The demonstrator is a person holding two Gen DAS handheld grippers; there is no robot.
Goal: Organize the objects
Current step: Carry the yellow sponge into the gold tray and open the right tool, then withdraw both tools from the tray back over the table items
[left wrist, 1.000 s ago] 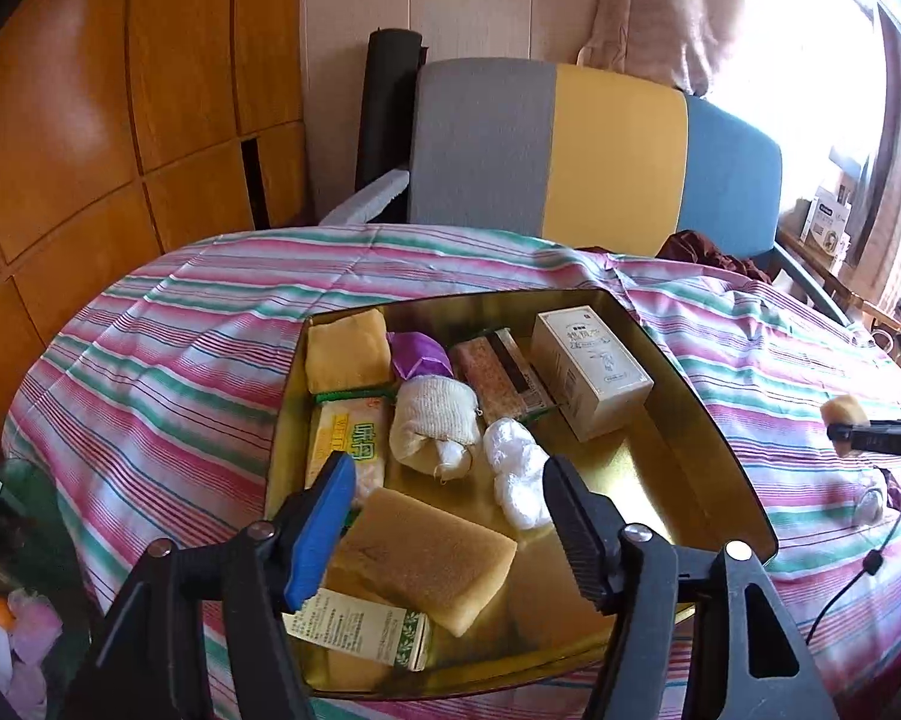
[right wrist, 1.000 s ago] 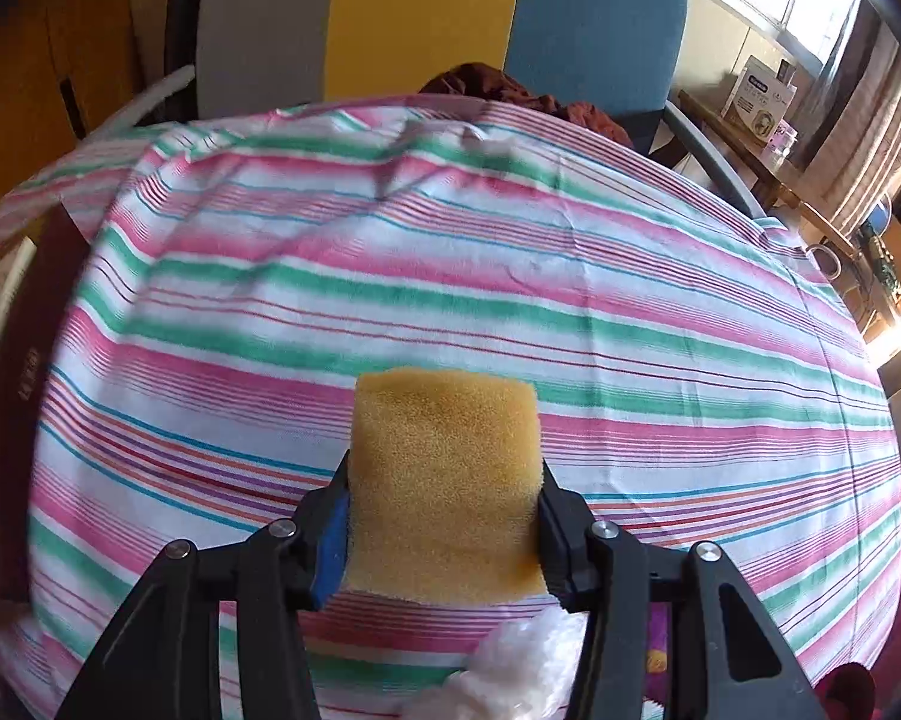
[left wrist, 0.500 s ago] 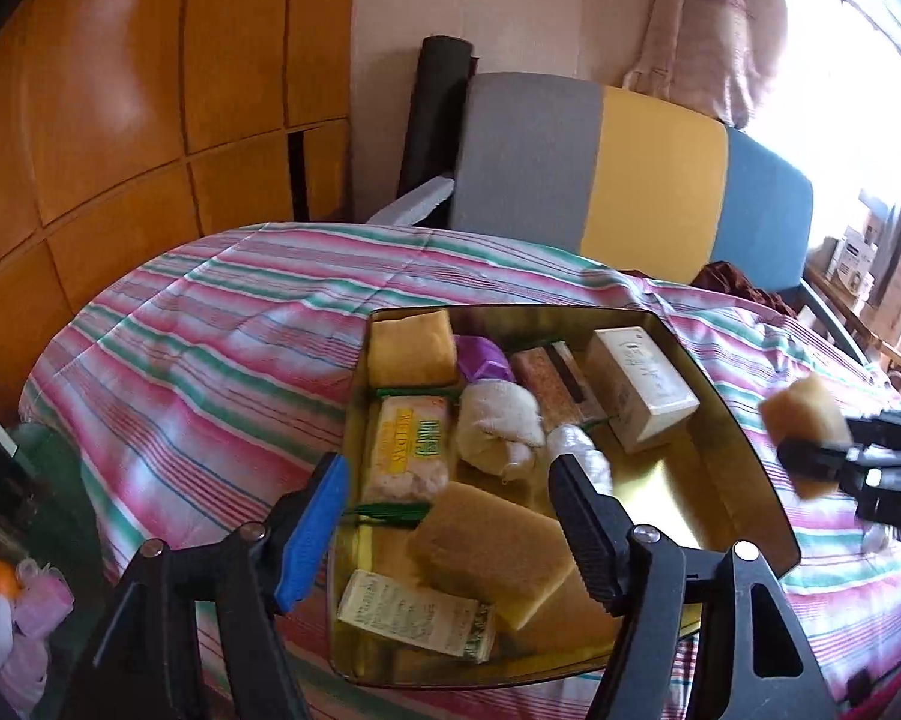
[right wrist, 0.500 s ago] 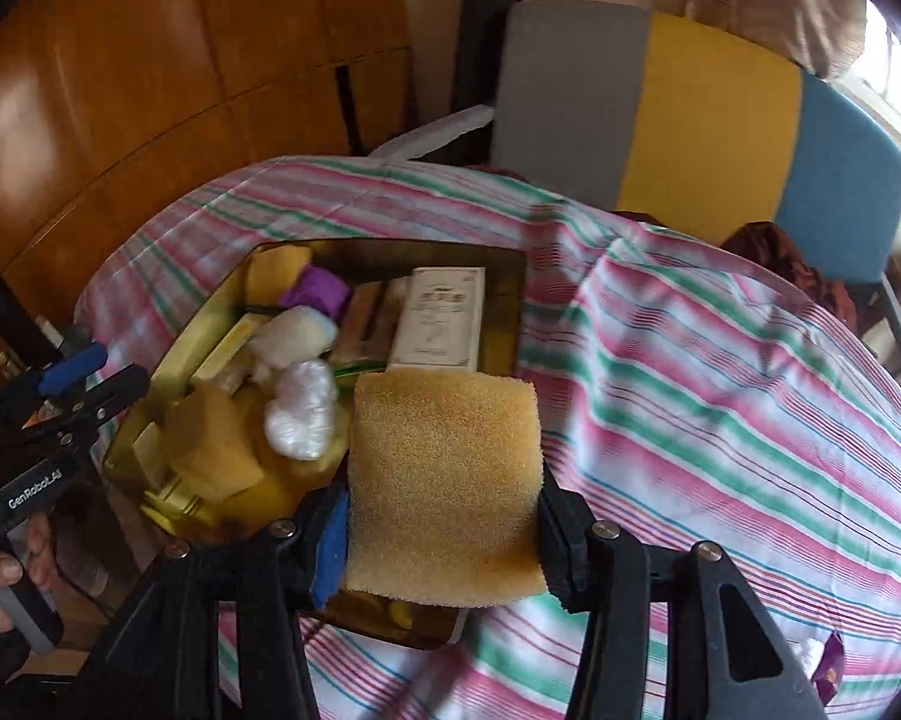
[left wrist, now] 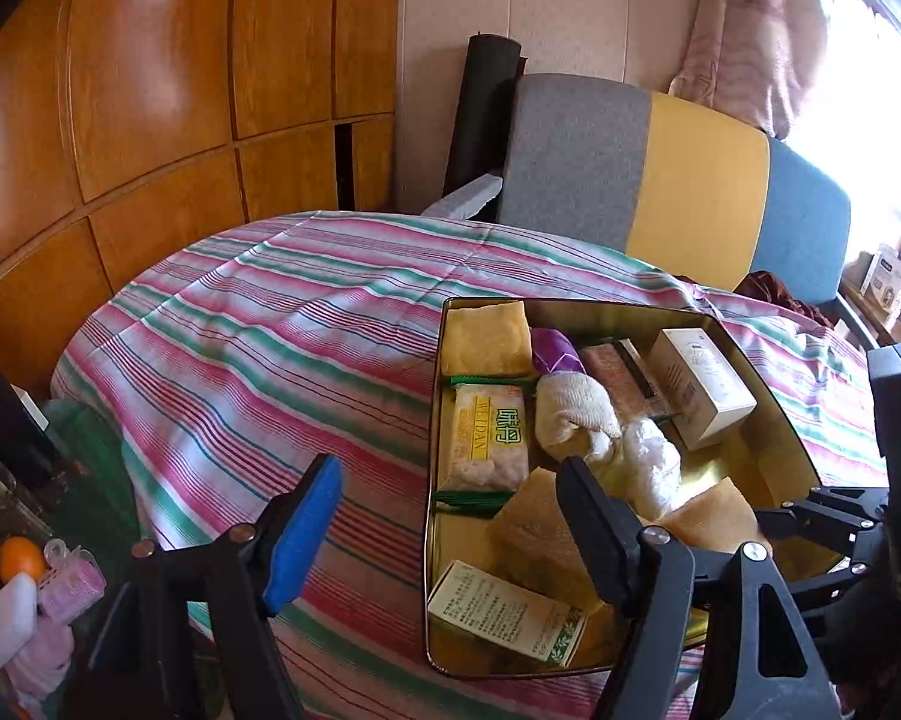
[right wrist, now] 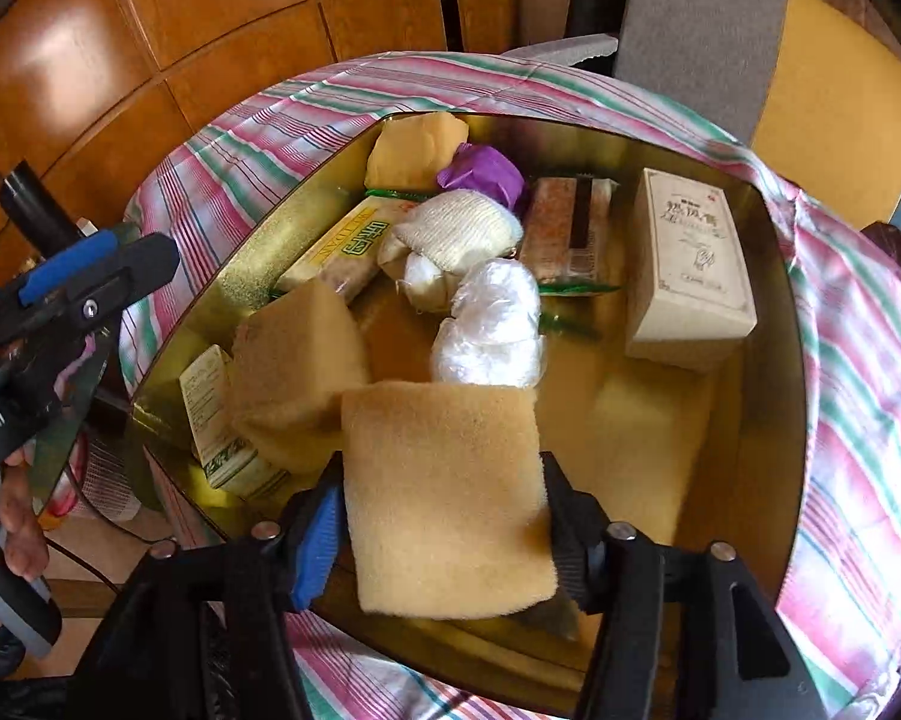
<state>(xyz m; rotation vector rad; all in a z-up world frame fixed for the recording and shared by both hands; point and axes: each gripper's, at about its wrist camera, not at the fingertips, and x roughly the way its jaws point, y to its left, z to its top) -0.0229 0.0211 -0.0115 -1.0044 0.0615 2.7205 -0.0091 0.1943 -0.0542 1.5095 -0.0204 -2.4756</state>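
Note:
My right gripper [right wrist: 441, 516] is shut on a yellow sponge [right wrist: 447, 498] and holds it over the near part of the gold tin box [right wrist: 792, 360]. The sponge [left wrist: 711, 519] also shows in the left wrist view, above the box's right side. The box [left wrist: 435, 480] holds another sponge [right wrist: 297, 354], a white carton [right wrist: 687, 267], a snack packet [right wrist: 342, 249], a rolled white cloth [right wrist: 459, 234], a white plastic wad [right wrist: 492, 324], a purple item [right wrist: 486, 174] and a small printed carton [right wrist: 213, 414]. My left gripper [left wrist: 450, 531] is open and empty at the box's left edge.
The box lies on a striped cloth [left wrist: 258, 348] over a round table. A grey, yellow and blue chair [left wrist: 660, 168] stands behind it. Wooden panels [left wrist: 150, 90] line the left wall. Small toiletries and an orange [left wrist: 21, 558] sit low at the left.
My right gripper has swung from the striped cloth over to the box, carrying the sponge above its near part. My left gripper has shifted left, off the box's middle to its left edge.

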